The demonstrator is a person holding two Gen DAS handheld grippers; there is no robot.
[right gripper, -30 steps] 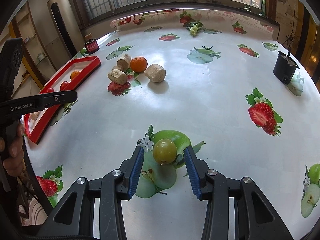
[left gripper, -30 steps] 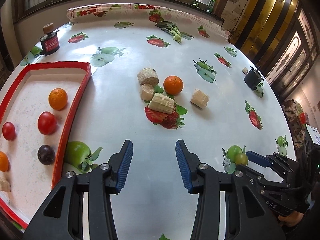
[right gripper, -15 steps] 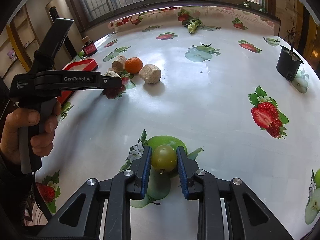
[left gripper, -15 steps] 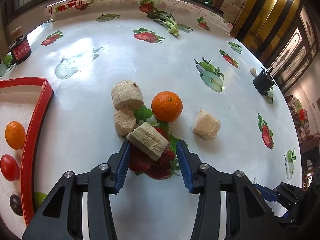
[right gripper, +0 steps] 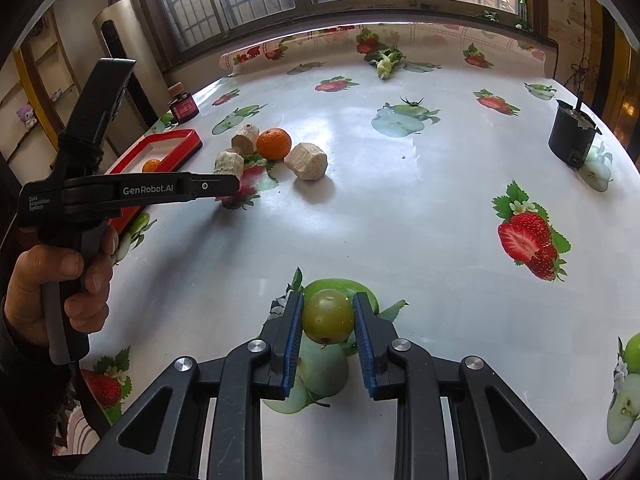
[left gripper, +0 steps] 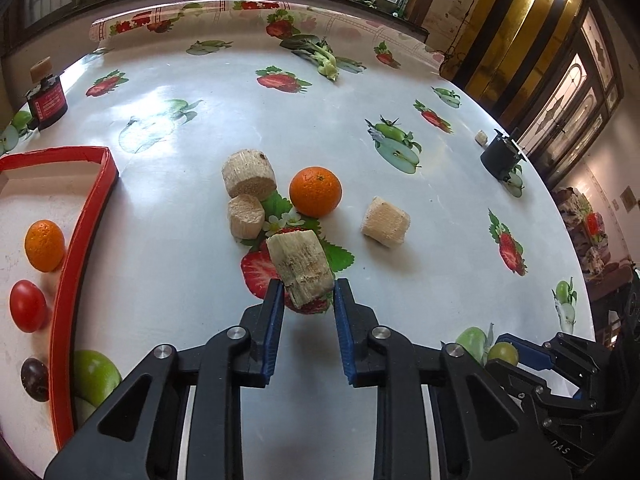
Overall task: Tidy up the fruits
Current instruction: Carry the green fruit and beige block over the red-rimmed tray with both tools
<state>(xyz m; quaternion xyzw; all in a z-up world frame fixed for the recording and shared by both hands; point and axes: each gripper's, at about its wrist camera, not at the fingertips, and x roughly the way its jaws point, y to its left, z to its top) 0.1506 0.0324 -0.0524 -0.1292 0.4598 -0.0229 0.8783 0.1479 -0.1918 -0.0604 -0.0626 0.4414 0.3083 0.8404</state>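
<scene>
Left gripper [left gripper: 308, 294] clamps a pale cut chunk [left gripper: 300, 270]; right gripper [right gripper: 325, 320] clamps a green grape [right gripper: 328, 316] just above the table [right gripper: 400, 208]. Red tray [left gripper: 64, 280] holds several fruits. Orange [left gripper: 316, 191] and three chunks remain outside. Roughly halfway, by estimate.

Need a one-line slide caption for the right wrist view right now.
Right gripper clamps a green grape on the fruit-print tablecloth.

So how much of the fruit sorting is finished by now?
Partly. The red tray already holds fruit. The left gripper grips a sugarcane chunk; the right gripper grips a green fruit. An orange and three cane pieces remain on the table.
</scene>
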